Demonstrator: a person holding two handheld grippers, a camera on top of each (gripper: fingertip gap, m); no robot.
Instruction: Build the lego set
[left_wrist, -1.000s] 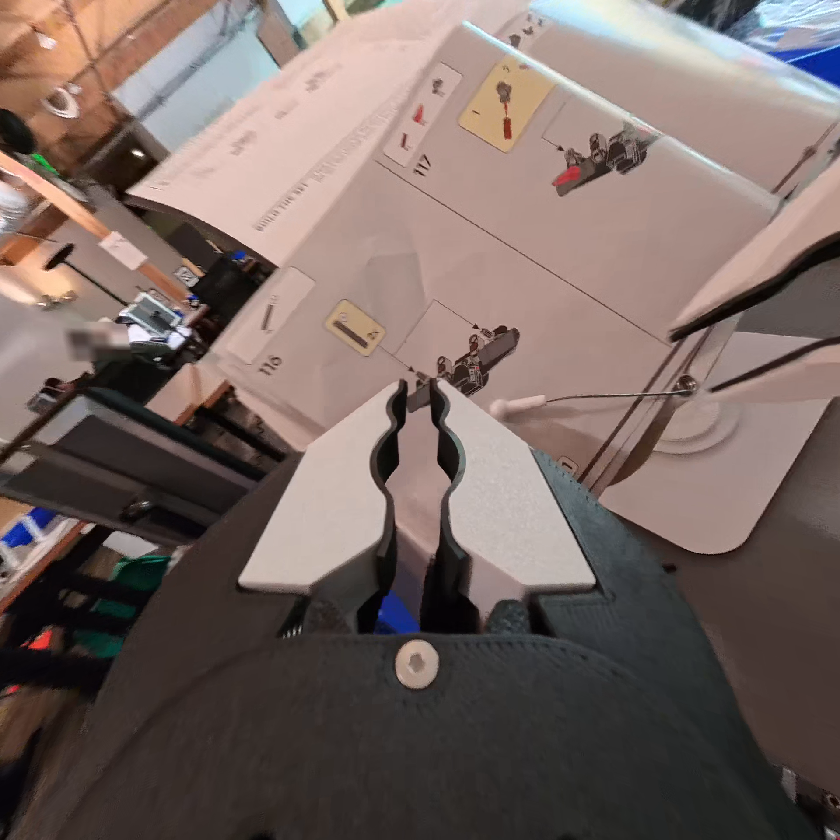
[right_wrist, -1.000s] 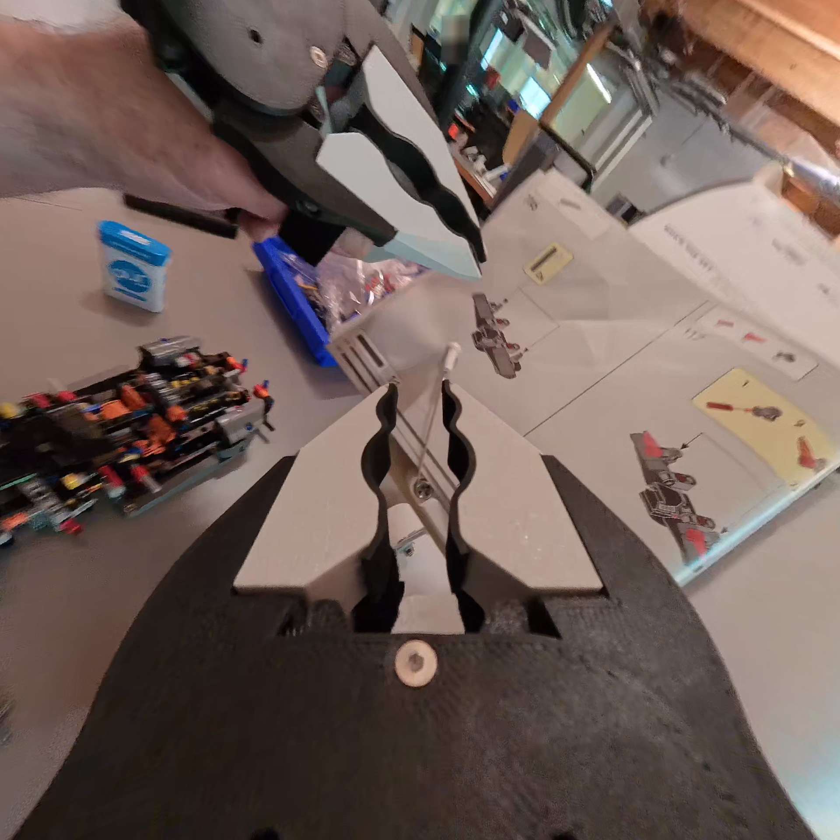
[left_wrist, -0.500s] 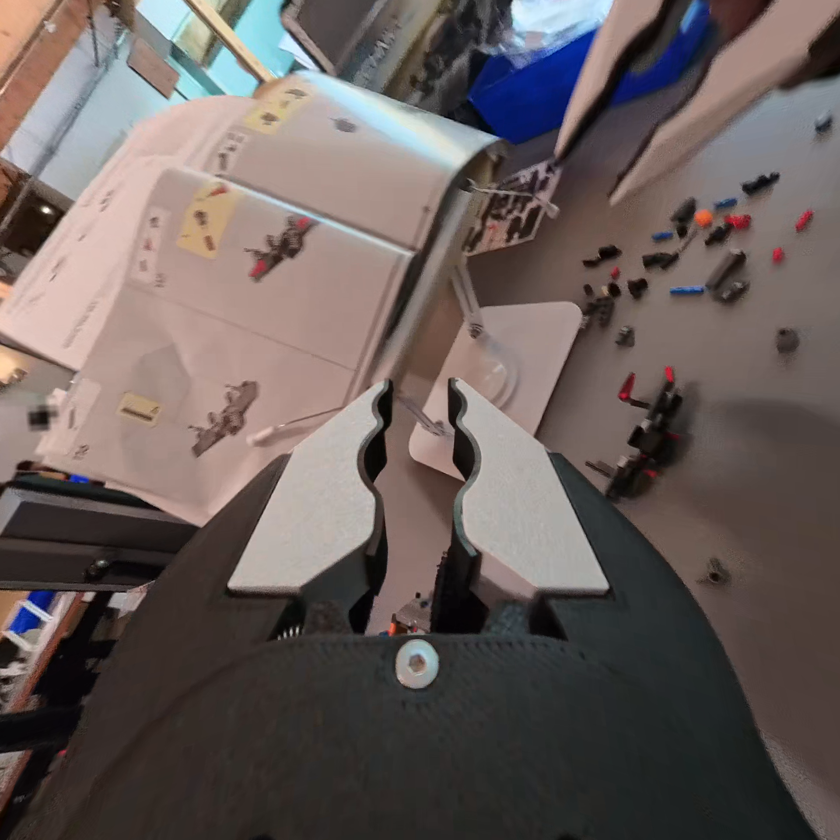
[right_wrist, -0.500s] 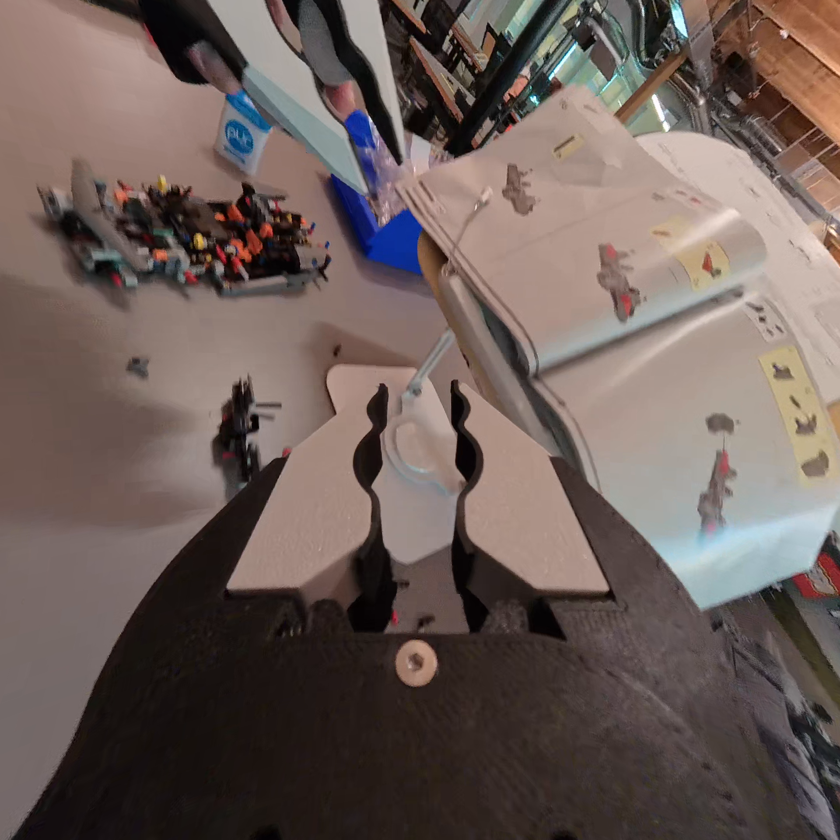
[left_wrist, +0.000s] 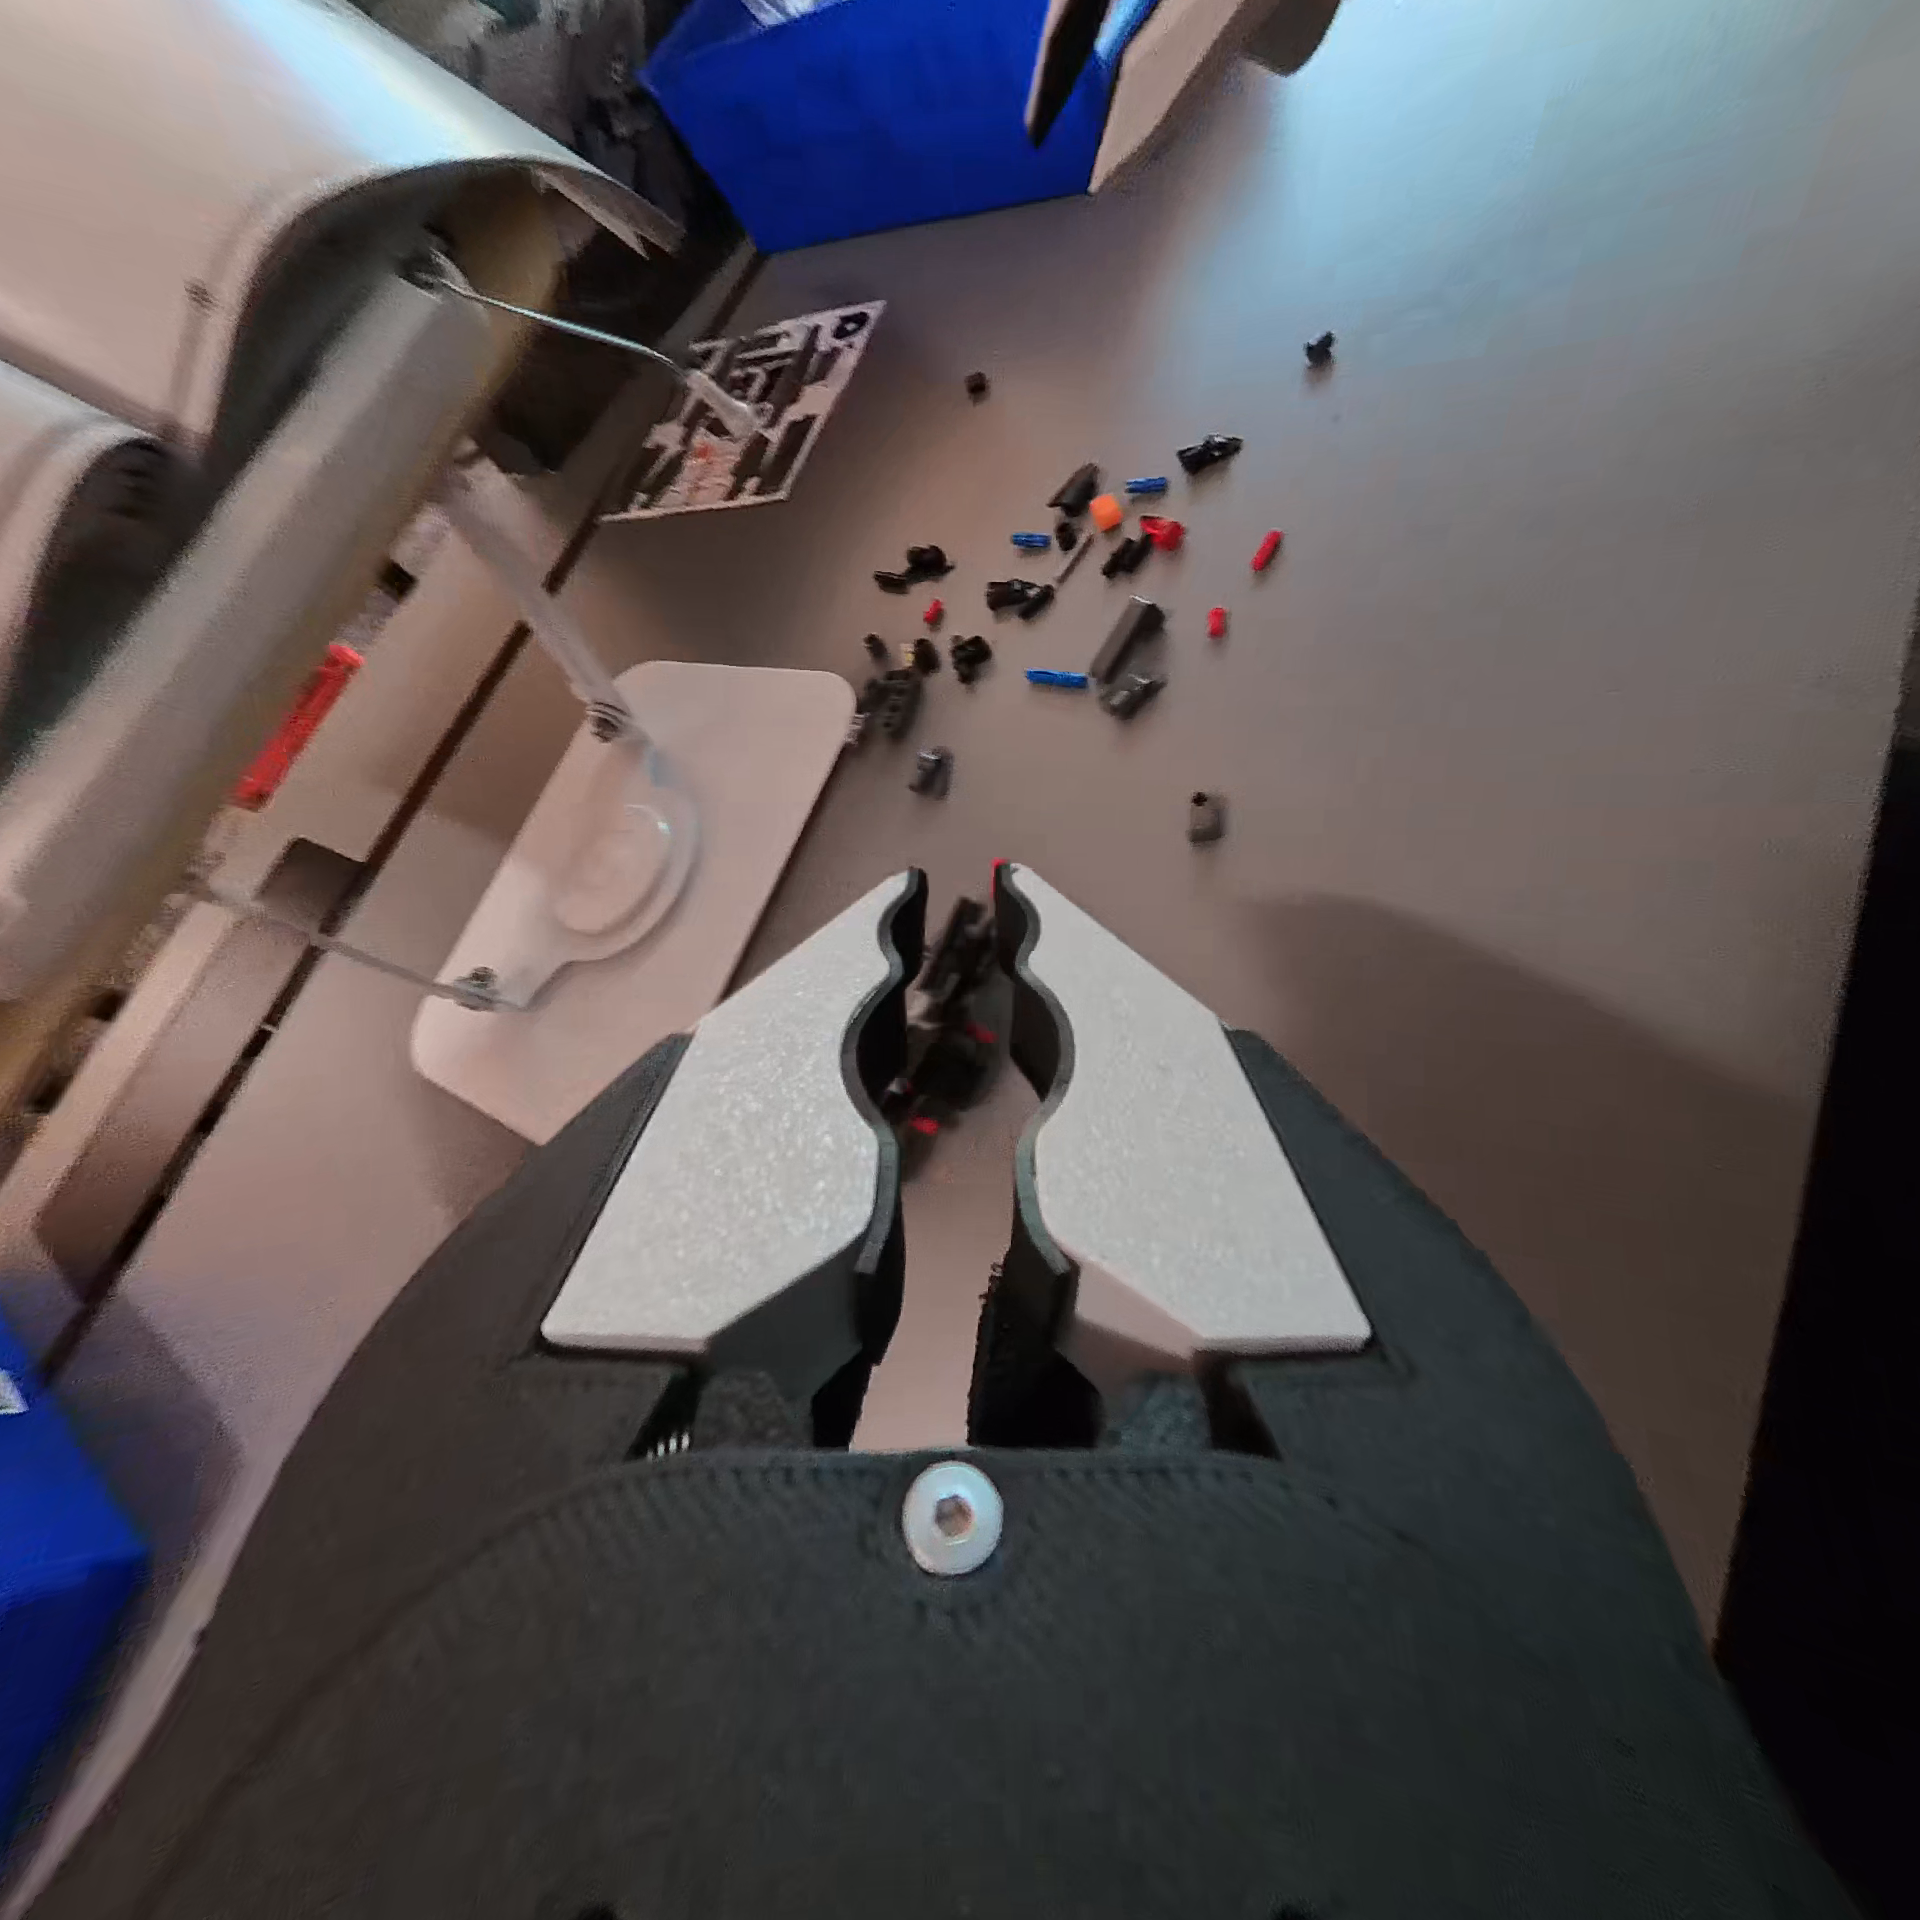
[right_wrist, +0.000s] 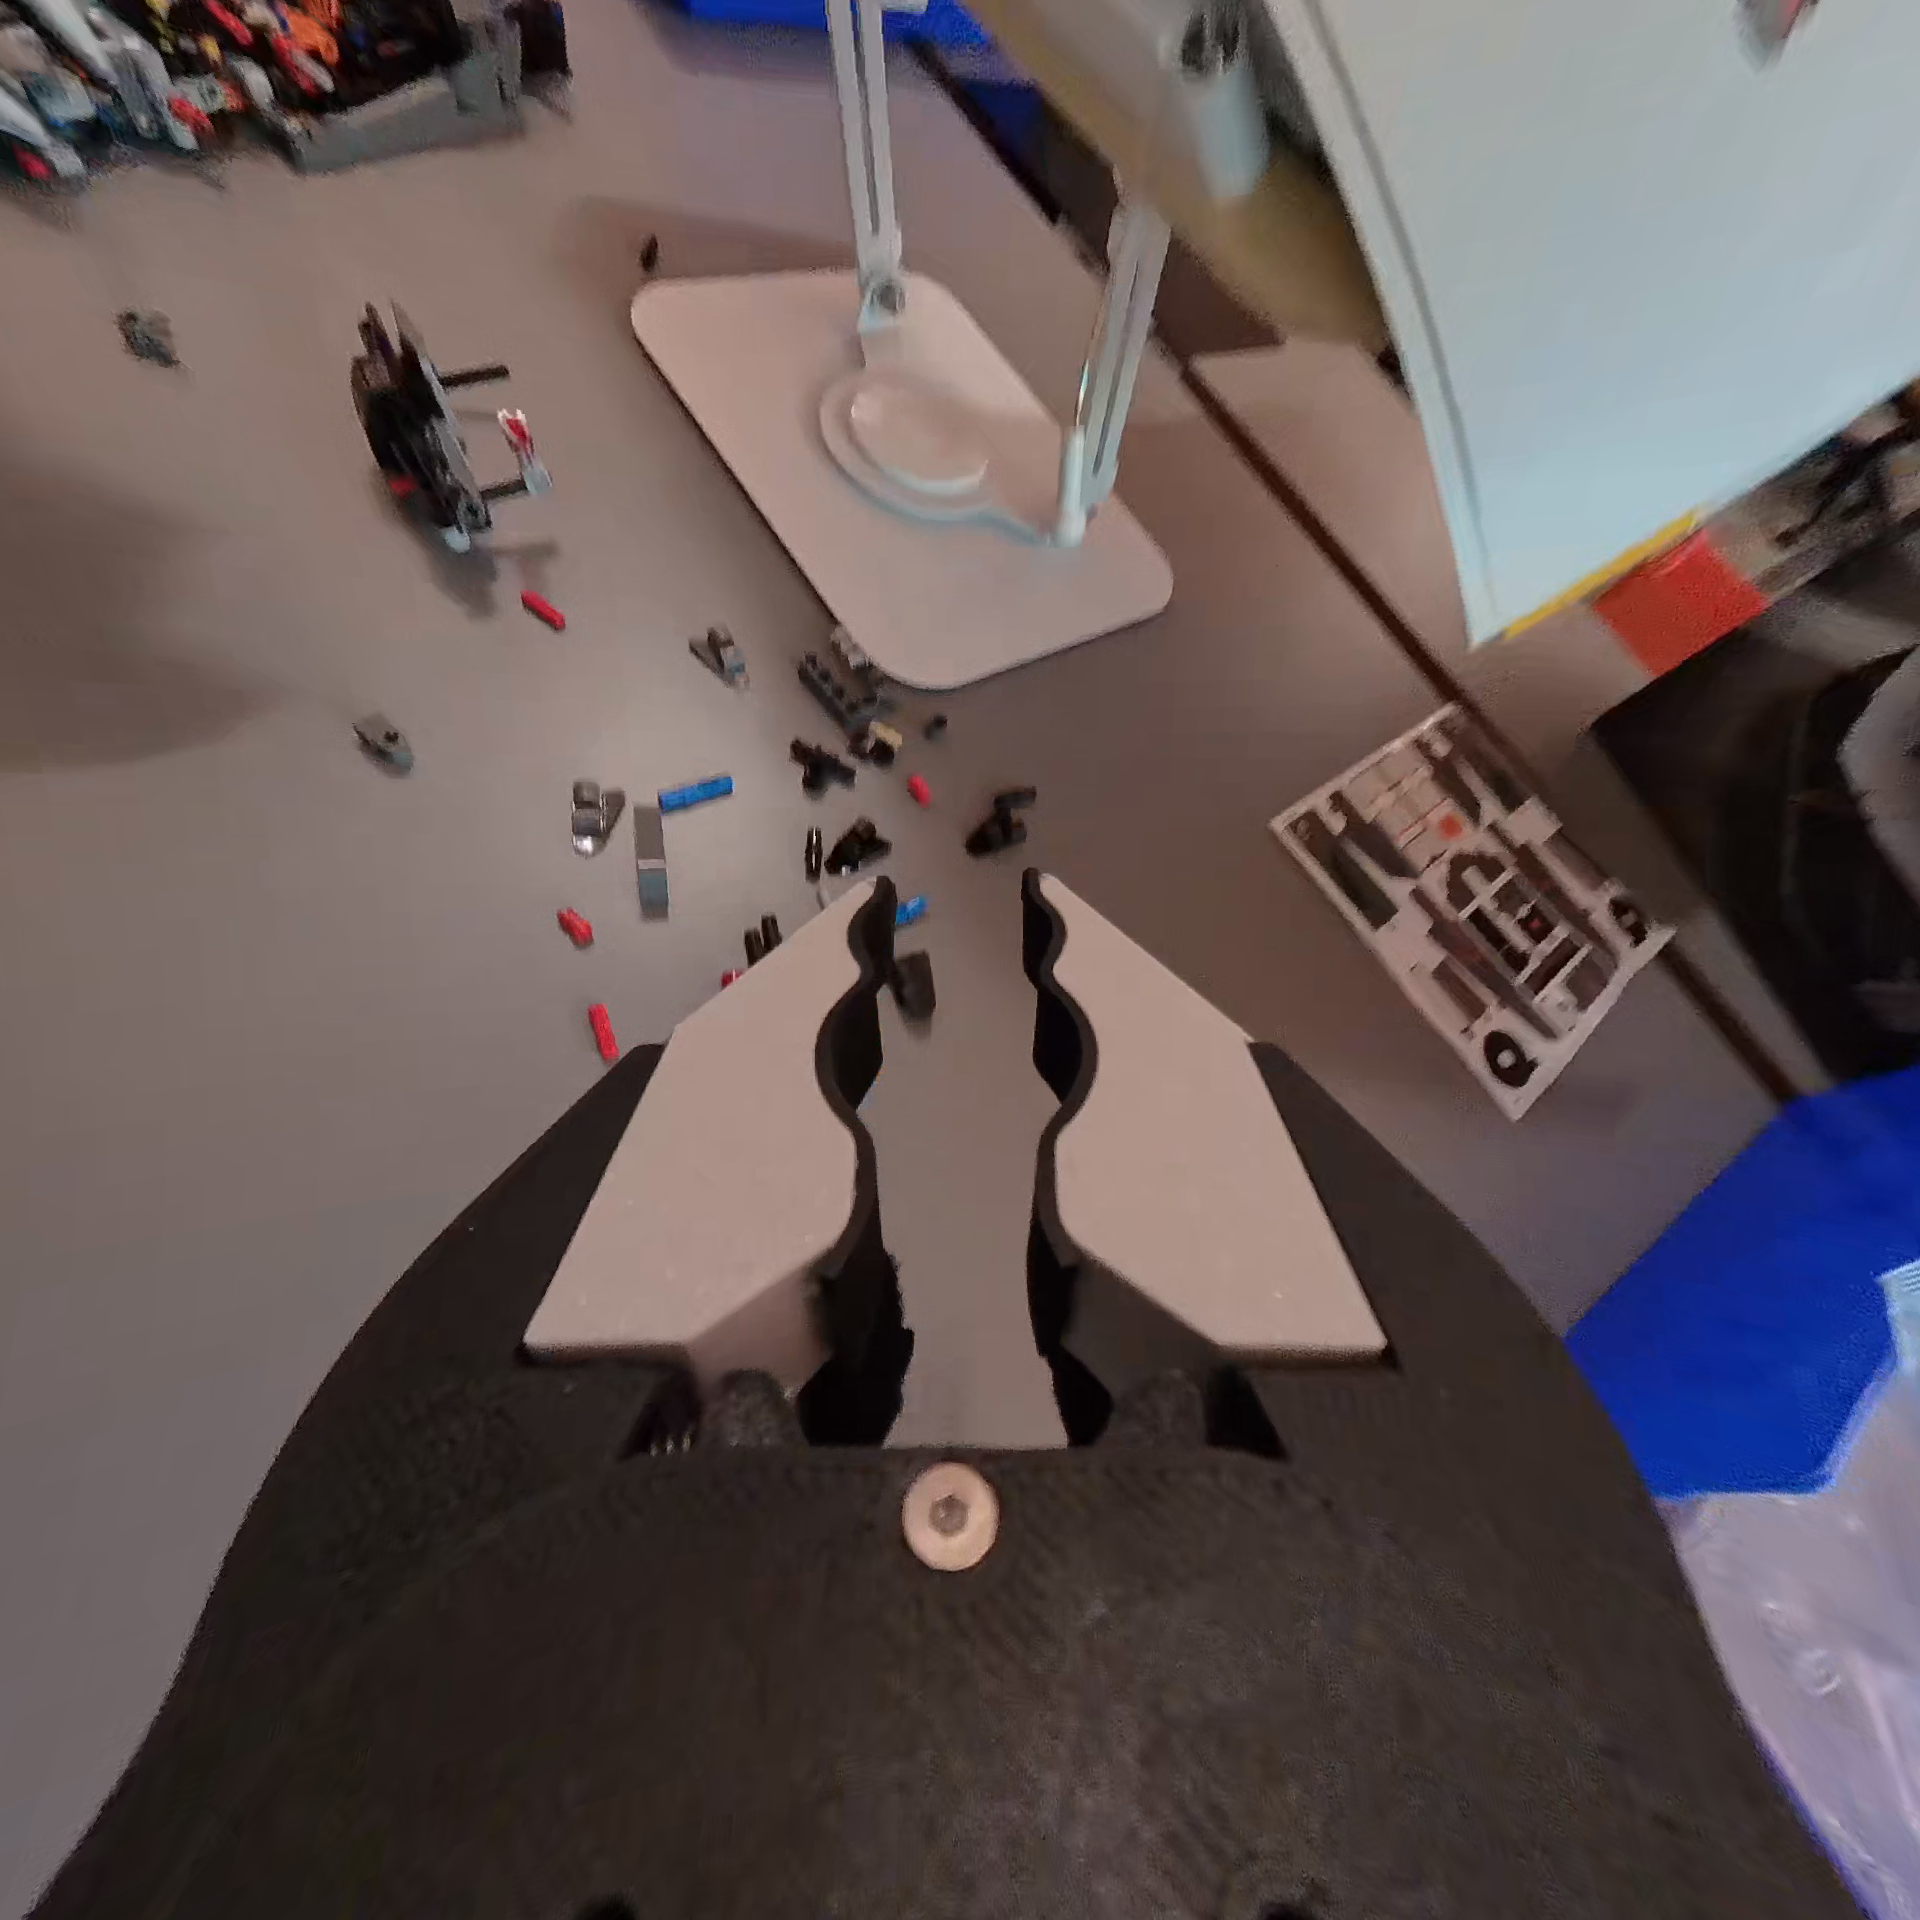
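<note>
A small black sub-assembly with red pins (left_wrist: 948, 1003) stood on the grey bench (left_wrist: 1455, 1039), seen through the gap of the left gripper (left_wrist: 957, 883), whose jaws were parted and held nothing; whether they had reached its level cannot be told. In the right wrist view the same piece (right_wrist: 416, 426) stood upright, with thin black axles sticking out to one side. It looked light and rigid but only press-fitted, so a pinch across its solid black body, not on the axles or pins, would likely be the safest hold; a hard squeeze could pop parts loose.

The right gripper (right_wrist: 954, 894) hung over the scattered loose parts (right_wrist: 748, 821), its jaws released and empty, a small black piece (right_wrist: 914, 982) showing on the bench between them. The black, grey, blue and red parts appeared tiny, hard and smooth, apt to skid or flip under a slanted grip.

Beyond the parts stood the white base (right_wrist: 914, 488) of a stand holding the open instruction booklet (right_wrist: 1558, 260). A sticker sheet (right_wrist: 1465, 894) lay near the bench's edge, a blue bin (right_wrist: 1766, 1288) beside it, and a larger partly built model (right_wrist: 249, 83) at the far side.
</note>
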